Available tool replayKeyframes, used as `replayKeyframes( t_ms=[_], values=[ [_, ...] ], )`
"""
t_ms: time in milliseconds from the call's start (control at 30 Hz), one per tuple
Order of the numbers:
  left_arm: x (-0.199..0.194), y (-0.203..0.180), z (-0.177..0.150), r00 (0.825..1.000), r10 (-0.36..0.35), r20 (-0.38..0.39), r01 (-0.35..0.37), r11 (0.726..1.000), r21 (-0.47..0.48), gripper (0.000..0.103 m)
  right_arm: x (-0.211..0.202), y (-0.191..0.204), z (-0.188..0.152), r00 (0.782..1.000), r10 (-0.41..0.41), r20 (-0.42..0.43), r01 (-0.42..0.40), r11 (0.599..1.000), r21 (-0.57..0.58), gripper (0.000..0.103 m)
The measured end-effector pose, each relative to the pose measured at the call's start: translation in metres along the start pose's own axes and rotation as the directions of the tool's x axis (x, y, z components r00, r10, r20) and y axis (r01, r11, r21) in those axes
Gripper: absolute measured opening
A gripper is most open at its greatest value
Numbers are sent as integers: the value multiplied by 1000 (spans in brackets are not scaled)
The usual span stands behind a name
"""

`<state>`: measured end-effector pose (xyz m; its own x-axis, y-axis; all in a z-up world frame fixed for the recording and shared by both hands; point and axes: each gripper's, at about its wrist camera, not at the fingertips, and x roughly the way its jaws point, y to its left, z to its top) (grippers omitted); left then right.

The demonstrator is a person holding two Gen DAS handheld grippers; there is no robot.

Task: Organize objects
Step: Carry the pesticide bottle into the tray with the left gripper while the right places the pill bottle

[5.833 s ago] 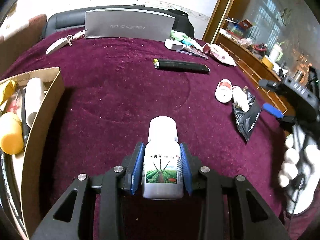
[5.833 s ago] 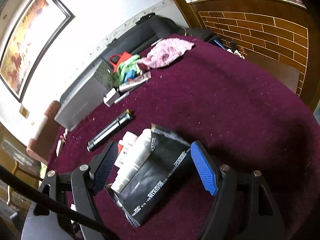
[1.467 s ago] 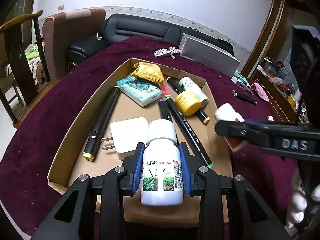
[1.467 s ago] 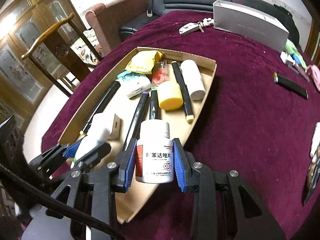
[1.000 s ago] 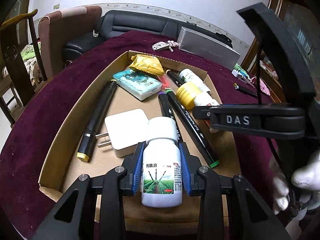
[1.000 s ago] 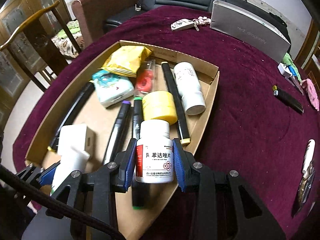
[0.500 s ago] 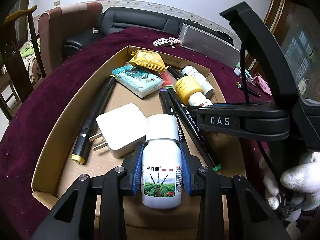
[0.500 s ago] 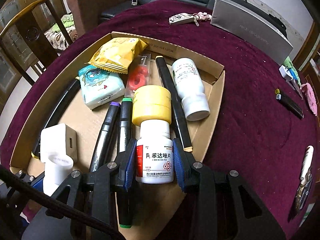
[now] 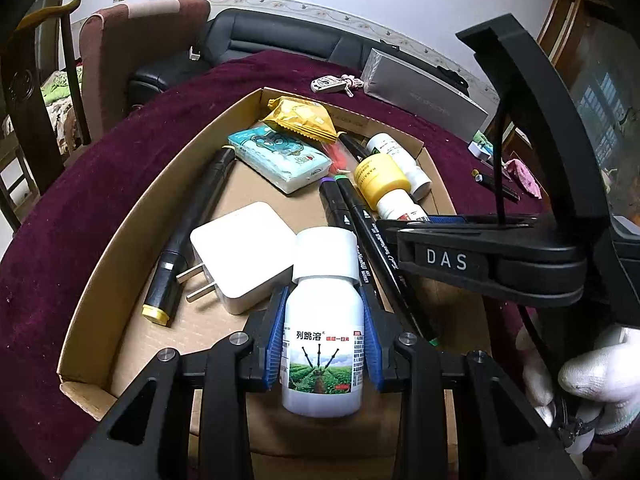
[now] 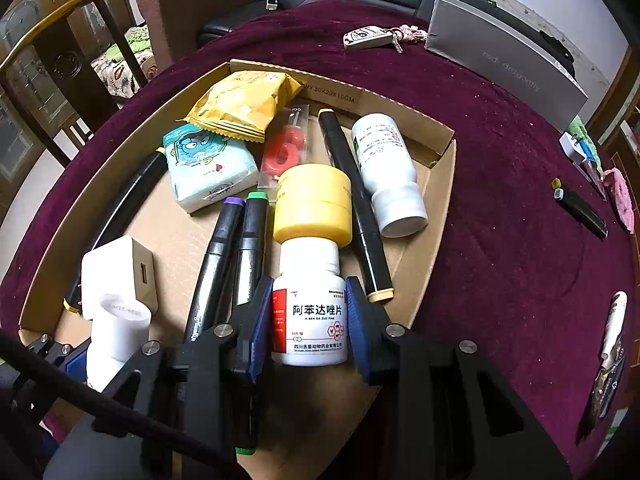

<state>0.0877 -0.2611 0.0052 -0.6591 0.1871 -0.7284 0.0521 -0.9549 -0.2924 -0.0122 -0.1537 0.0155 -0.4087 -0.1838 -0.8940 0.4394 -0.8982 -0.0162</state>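
Note:
My left gripper (image 9: pixel 322 344) is shut on a white bottle with a green field label (image 9: pixel 323 344), held over the near end of the cardboard tray (image 9: pixel 100 268), beside a white charger (image 9: pixel 240 254). My right gripper (image 10: pixel 307 324) is shut on a white pill bottle with a red-striped label (image 10: pixel 309 312), held over the tray's near right part (image 10: pixel 424 276), just behind a yellow-capped jar (image 10: pixel 313 206). The right gripper also shows in the left wrist view (image 9: pixel 420 226), and the left one's bottle in the right wrist view (image 10: pixel 116 332).
The tray holds several black markers (image 10: pixel 224 256), a tissue pack (image 10: pixel 210 168), a yellow snack bag (image 10: pixel 244 106), a red item in a bag (image 10: pixel 286 148) and a white bottle (image 10: pixel 388 172). On the maroon cloth lie a grey box (image 10: pixel 504 68), keys (image 10: pixel 372 38), a marker (image 10: pixel 580 208) and a black pouch (image 10: pixel 608 384).
Both grippers have moved lower and closer over the tray, each still holding its bottle. The right pill bottle now sits right behind the yellow jar.

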Motion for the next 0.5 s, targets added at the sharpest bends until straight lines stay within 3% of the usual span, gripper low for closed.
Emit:
replayKeyframes(
  t_ms=[300, 500],
  values=[
    [0, 0, 0, 1000, -3, 0, 3, 1000, 1, 32, -12, 1, -3, 999, -6, 36, 6, 1000, 7, 33],
    [-1, -4, -1, 1000, -12, 0, 12, 1000, 10, 47, -31, 2, -7, 994, -45, 104, 47, 999, -10, 37]
  ],
)
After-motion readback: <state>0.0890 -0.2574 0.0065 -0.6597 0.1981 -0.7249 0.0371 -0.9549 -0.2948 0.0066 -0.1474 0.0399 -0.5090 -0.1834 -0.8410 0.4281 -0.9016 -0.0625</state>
